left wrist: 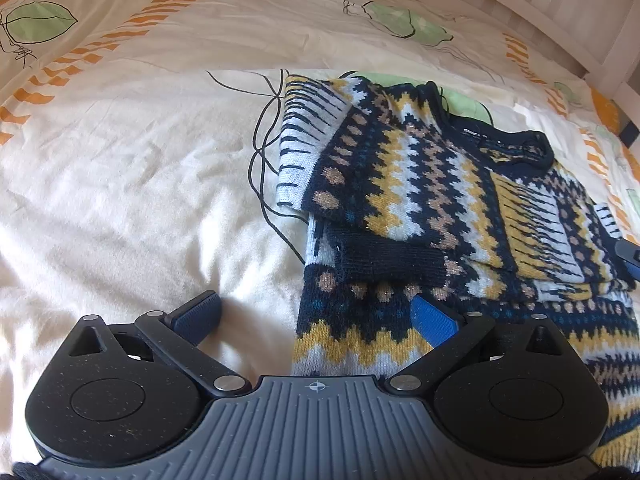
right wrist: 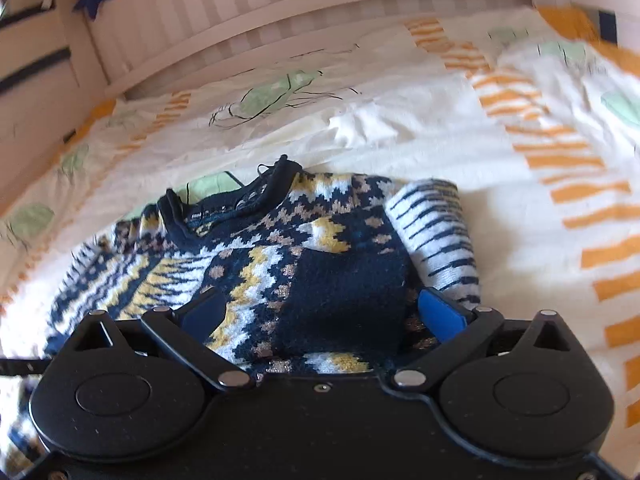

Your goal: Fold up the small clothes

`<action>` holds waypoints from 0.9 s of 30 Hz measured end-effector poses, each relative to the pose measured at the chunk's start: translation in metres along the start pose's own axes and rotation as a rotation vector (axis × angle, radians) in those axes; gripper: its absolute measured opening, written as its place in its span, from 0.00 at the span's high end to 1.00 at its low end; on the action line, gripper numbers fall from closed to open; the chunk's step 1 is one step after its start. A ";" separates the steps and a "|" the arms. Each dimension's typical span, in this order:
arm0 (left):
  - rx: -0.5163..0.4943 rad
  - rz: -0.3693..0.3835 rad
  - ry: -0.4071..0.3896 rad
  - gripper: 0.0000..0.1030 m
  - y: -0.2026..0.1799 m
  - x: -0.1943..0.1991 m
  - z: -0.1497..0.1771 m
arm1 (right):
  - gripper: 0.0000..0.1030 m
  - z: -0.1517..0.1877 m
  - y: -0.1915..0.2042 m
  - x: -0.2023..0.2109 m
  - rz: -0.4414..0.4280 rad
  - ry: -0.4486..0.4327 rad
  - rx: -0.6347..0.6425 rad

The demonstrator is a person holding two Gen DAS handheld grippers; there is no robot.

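Cream bed cover (left wrist: 120,184) with orange stripes lies under a patterned knit sweater (left wrist: 432,184), sleeves folded in. Both the left gripper (left wrist: 316,314) and right gripper (right wrist: 320,308) hang wide open over it, holding nothing.

Bright daylight seen across bedsheet (left wrist: 120,184); soft shadow cast below sweater (left wrist: 440,200) sleeve fold. Left wrist view sharp. Right wrist view motion-blurred, worst beyond sweater (right wrist: 280,248) toward headboard (right wrist: 280,4); sheet there overexposed. Fisheye bending marked at frame corners.
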State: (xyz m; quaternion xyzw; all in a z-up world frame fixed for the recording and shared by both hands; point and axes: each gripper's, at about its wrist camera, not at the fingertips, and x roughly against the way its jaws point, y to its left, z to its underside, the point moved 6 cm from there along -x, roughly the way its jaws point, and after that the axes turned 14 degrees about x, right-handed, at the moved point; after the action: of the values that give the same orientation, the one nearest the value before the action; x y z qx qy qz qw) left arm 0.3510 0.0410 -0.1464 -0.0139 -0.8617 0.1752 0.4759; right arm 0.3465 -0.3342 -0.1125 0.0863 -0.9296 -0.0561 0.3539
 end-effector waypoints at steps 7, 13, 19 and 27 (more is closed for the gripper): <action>-0.002 -0.006 -0.001 0.01 0.000 -0.001 0.000 | 0.42 -0.004 -0.005 -0.008 -0.024 0.037 -0.024; -0.005 -0.005 0.000 0.01 0.000 -0.002 -0.001 | 0.79 -0.014 0.008 -0.002 -0.045 0.046 0.012; -0.007 -0.006 -0.001 0.01 0.000 -0.001 -0.001 | 0.80 -0.043 0.022 0.040 -0.030 -0.090 0.086; -0.008 -0.005 -0.001 0.01 0.000 -0.001 0.000 | 0.65 -0.007 -0.010 0.006 0.070 0.082 0.026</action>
State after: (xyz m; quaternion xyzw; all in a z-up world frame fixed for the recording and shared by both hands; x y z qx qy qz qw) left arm 0.3519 0.0410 -0.1473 -0.0136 -0.8627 0.1705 0.4758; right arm 0.3481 -0.3458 -0.1046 0.0608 -0.9175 -0.0281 0.3921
